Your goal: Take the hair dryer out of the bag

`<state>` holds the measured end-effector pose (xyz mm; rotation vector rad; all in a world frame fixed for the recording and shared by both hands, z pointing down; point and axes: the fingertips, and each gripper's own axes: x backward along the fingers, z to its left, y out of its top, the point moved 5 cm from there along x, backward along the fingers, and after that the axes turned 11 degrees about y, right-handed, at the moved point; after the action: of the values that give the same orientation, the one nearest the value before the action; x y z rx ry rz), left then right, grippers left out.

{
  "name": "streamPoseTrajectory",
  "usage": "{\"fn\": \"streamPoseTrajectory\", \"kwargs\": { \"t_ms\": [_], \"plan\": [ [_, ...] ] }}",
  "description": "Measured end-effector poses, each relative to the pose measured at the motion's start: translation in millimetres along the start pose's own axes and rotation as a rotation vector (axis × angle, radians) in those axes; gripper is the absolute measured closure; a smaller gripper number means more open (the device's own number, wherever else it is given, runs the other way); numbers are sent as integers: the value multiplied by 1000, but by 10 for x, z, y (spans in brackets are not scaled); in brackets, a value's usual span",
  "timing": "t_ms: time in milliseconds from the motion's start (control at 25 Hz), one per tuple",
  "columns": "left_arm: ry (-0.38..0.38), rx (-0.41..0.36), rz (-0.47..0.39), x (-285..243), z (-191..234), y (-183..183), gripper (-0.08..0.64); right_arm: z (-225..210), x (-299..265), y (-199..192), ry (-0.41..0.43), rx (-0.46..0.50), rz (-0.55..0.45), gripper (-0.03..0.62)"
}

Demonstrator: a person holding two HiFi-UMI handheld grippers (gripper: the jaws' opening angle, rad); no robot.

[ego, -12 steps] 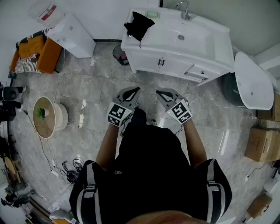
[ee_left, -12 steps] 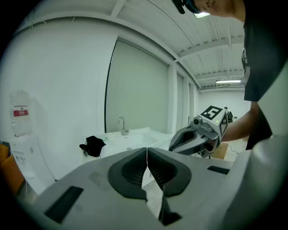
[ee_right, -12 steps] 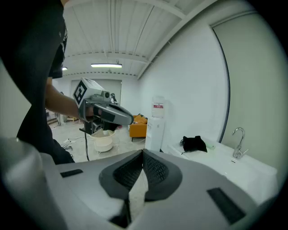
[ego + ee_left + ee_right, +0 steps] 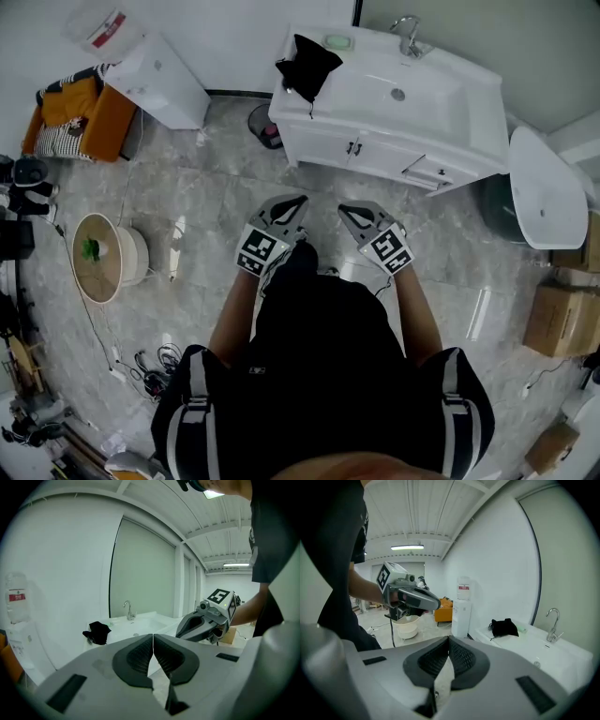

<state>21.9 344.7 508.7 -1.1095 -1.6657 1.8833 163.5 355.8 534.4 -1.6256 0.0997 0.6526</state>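
Bag (image 4: 307,64) atop white bathroom vanity (image 4: 473,108)

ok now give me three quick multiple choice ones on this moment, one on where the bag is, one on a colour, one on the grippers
1. Where is the bag?
A. on the floor
B. on top of the vanity, beside the basin
C. hanging from a wall hook

2. What colour is the vanity?
A. white
B. orange
C. black

3. How do the left gripper and the right gripper stand?
A. both shut, empty
B. both wide open
C. both shut on the bag

Answers:
1 B: the head view shows the bag lying at the end of the vanity, next to the basin.
2 A: the vanity is white all over.
3 A: each gripper view shows the jaws together with nothing between them.
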Motion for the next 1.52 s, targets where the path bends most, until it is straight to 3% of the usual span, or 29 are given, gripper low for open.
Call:
{"fn": "streamPoseTrajectory", "kwargs": {
  "t_ms": [280, 640, 1160, 1520],
  "plan": [
    [-74, 22, 15, -257, 304, 36, 545, -356, -273, 114, -19, -43, -2, 534],
    [-83, 30, 39, -549, 905, 6, 543, -832, -707, 302, -42, -53, 11, 534],
    [-164, 15, 57, -907, 1541, -50, 543, -1381, -1095, 386, -153, -105, 50, 534],
    [-144, 45, 56, -1060, 1798, -67, 543, -1602, -1270, 405, -144, -112, 76, 534]
  ]
}}
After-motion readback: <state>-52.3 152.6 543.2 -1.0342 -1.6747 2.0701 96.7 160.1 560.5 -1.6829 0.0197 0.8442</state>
